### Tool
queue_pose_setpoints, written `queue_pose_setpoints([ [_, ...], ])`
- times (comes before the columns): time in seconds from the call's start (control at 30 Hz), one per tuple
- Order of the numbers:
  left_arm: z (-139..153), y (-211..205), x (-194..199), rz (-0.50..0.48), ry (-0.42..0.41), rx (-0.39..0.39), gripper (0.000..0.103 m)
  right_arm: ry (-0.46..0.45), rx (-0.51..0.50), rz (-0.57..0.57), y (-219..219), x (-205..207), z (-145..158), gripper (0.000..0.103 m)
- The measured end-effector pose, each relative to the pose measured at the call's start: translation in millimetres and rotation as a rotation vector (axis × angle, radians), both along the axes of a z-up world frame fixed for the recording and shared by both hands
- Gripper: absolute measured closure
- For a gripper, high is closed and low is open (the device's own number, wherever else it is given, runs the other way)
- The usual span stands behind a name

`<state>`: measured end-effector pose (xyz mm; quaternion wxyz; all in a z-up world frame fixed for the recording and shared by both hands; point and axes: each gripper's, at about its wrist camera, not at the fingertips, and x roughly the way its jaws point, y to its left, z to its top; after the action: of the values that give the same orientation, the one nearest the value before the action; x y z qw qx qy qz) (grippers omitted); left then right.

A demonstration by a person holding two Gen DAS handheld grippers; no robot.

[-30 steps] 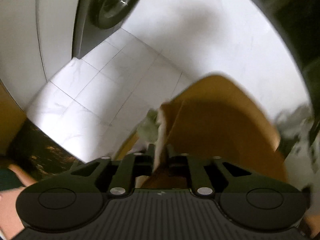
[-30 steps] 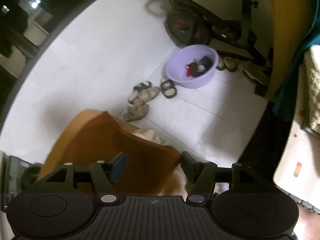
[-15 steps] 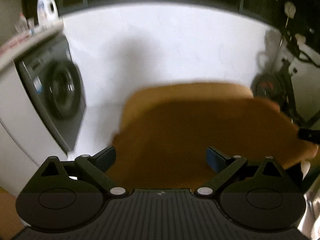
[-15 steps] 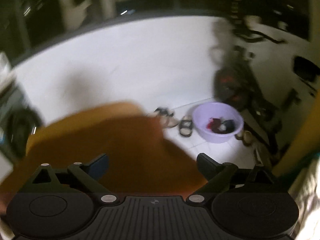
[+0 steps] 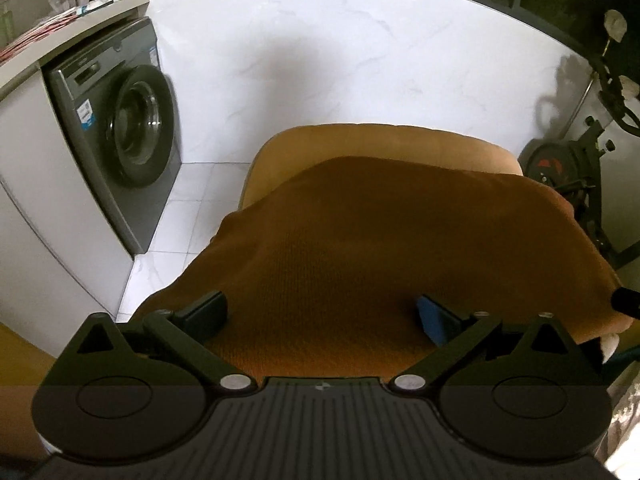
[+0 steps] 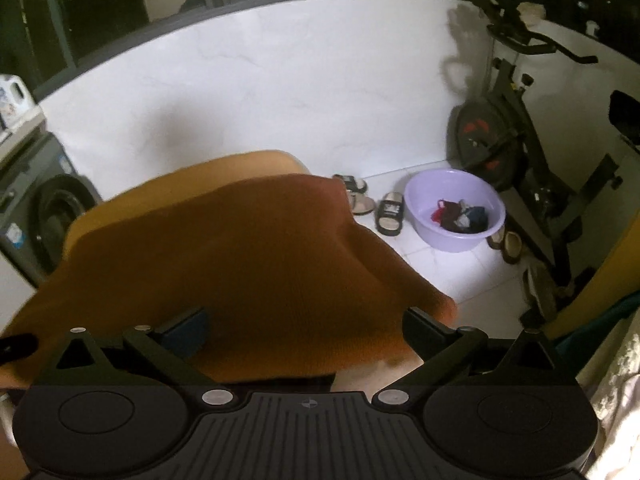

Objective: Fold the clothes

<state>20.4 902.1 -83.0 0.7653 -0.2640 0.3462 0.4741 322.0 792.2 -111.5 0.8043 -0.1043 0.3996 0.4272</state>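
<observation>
A brown-orange knit garment [image 5: 372,256] lies folded and draped over a rounded surface just in front of both grippers; it also shows in the right wrist view [image 6: 224,264]. My left gripper [image 5: 322,312] is open, its jaws spread wide over the near edge of the garment, holding nothing. My right gripper [image 6: 306,326] is open too, jaws spread over the garment's near right part. A black tip of the other gripper shows at the right edge [image 5: 626,302] and at the left edge [image 6: 16,346].
A grey front-loading washing machine [image 5: 120,136] stands at the left under a counter. A purple basin [image 6: 454,210] with clothes, several slippers [image 6: 390,212] and an exercise bike [image 6: 516,128] stand on the white tiled floor at the right. A white wall runs behind.
My left gripper let go of the garment edge and opened wide. Both grippers swung up to face the wall, and the garment now lies spread out folded under them.
</observation>
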Motion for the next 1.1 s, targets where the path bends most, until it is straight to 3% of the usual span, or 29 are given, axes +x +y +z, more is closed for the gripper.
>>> queue_pose_setpoints([
  [0.27, 22.7, -59.6, -7.1, 0.001, 0.023, 0.007, 0.0, 0.021, 0.061, 0.036, -67.3, -18.6, 42.5, 0.001],
  [0.5, 37.7, -155.0, -2.7, -0.044, 0.043, 0.027, 0.0, -0.005, 0.054, 0.058, -168.6, -28.2, 67.8, 0.001],
  [0.83, 50.8, -293.5, -4.2, -0.043, 0.045, 0.002, 0.0, -0.019, 0.081, 0.079, -322.8, -41.3, 86.6, 0.001],
  [1.1, 65.8, -373.8, -26.3, -0.022, 0.047, -0.014, 0.0, -0.035, 0.081, 0.143, -387.2, -77.9, 98.4, 0.001],
])
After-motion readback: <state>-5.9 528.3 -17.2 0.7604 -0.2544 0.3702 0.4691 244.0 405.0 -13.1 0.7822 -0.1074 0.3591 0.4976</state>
